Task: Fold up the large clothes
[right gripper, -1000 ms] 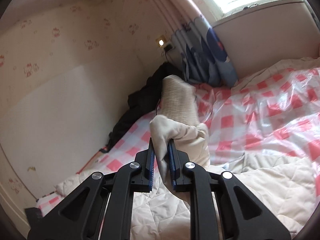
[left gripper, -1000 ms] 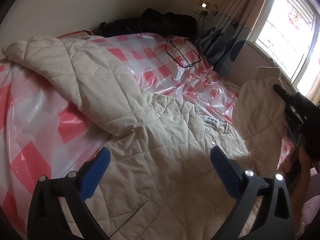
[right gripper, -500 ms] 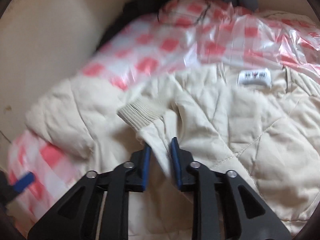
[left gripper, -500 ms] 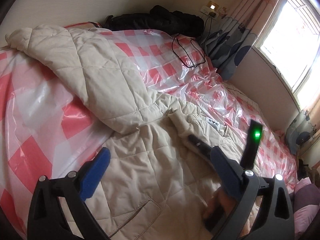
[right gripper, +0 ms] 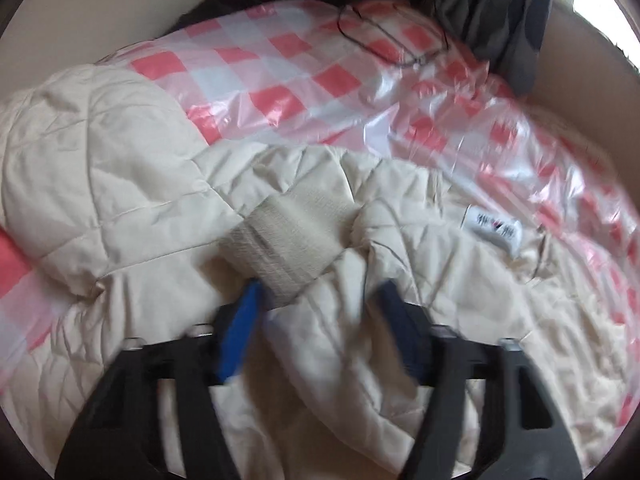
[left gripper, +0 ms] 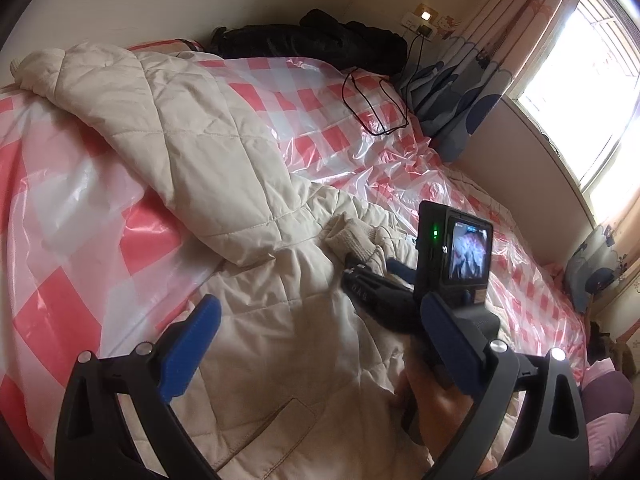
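Left gripper [left gripper: 316, 336]: jaws spread wide above the cream quilted jacket [left gripper: 248, 280], gripping nothing. The jacket lies on the bed [left gripper: 72, 216], which carries a pink-checked plastic sheet. Right gripper [left gripper: 374, 270]: tips rest at the ribbed cuff [left gripper: 352, 238], folded onto the jacket body.

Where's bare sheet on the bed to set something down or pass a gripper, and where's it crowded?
Free: checked plastic sheet left of the outstretched sleeve, and the stretch toward the window between the jacket collar label and the curtain. Crowded: middle, where the cream quilted jacket, folded-in cuff and right gripper sit. A black cable loops near the black clothes.
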A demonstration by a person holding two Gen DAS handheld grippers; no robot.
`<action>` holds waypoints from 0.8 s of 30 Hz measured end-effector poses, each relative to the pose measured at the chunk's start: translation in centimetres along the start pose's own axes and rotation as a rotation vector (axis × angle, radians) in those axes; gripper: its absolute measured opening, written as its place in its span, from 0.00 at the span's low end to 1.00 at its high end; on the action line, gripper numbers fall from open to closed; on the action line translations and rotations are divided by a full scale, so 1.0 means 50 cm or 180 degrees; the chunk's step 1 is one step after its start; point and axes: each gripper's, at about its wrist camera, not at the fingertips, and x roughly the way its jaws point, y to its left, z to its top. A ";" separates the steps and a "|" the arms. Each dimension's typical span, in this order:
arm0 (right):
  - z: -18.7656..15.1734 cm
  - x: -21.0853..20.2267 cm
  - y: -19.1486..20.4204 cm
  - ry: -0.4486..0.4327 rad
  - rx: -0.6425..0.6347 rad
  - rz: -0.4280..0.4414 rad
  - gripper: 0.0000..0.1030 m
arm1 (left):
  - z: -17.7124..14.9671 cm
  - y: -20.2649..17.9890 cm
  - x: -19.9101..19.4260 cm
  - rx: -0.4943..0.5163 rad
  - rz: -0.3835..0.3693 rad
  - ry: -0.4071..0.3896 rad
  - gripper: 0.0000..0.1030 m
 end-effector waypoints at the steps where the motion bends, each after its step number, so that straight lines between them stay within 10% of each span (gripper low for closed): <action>1: 0.002 0.001 -0.021 -0.0009 0.0216 0.0175 0.33 | 0.001 0.002 -0.001 -0.0011 -0.0008 -0.0001 0.93; 11: 0.042 -0.133 -0.063 -0.1003 0.0800 0.1046 0.30 | 0.006 0.014 -0.005 -0.0136 -0.0059 -0.0013 0.93; 14: 0.054 -0.104 -0.010 -0.0898 0.0559 0.1045 0.30 | 0.005 0.014 -0.002 -0.0134 -0.0057 -0.0002 0.93; 18: 0.028 0.049 0.045 0.0217 0.0272 0.1001 0.49 | 0.003 0.013 -0.001 -0.0111 -0.0076 0.0023 0.93; 24: 0.021 -0.091 -0.070 -0.0193 0.0607 0.1437 0.67 | 0.008 0.016 -0.003 -0.0149 -0.0101 0.0032 0.93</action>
